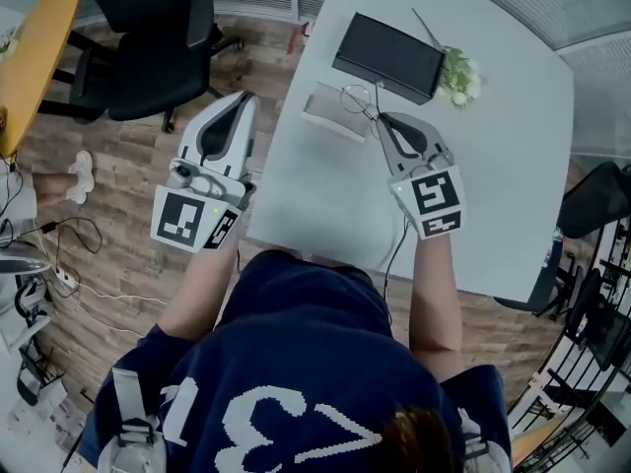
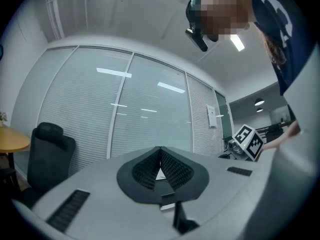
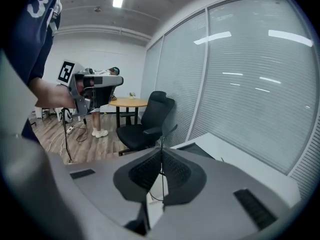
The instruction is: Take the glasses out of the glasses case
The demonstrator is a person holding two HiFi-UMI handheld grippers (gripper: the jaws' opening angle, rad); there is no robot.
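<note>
While pinching the glasses point(image 1: 359, 98) by one arm beside the glasses case point(image 1: 387, 57), should draw away the nearer right hand-held gripper point(image 1: 380, 119), not the far left hand-held gripper point(image 1: 245, 100), pressed together on nothing.

Table point(image 1: 325, 185): white, rounded corner, mostly bare.
Flowers point(image 1: 458, 75): small green-and-white sprig lying near the table's far edge.
Office chair point(image 1: 148, 37): black, left of the table.
Floor point(image 1: 128, 254): wood planks.
Round table point(image 1: 35, 47): yellow-wood top, just beside the office chair.
Power strip point(image 1: 61, 276): white, on the floor, black cables running to it.
Shoes point(image 1: 81, 173): white, a person's, near the round table.
Glass wall point(image 2: 125, 114): panels with blinds shut.
</note>
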